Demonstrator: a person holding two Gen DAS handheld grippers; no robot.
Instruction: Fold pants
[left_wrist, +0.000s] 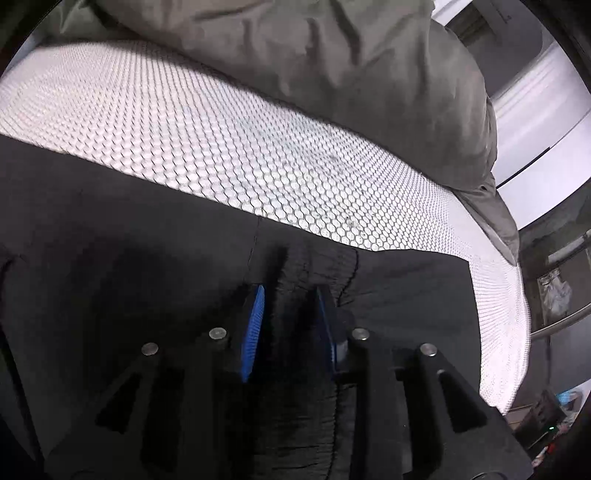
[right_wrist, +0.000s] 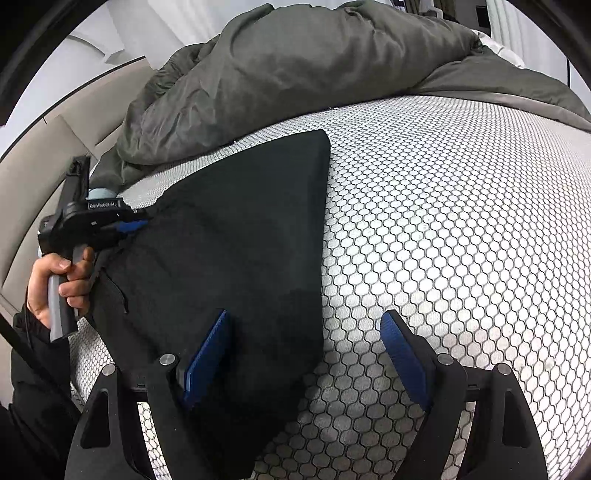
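where left gripper (right_wrist: 142, 225) bites pants (right_wrist: 236, 236), housing reads "genrobot.ai".

A bedroom in a home — the work surface is a bed, its mattress (right_wrist: 461, 221) covered in white cloth with a honeycomb pattern. A rumpled grey-green duvet (right_wrist: 277, 74) lies heaped along the bed's far edge. Beyond the left edge stands a beige padded headboard or wall panel (right_wrist: 44, 155), and pale walls (left_wrist: 535, 140) show past the corner — some clutter lies low beside the bed.
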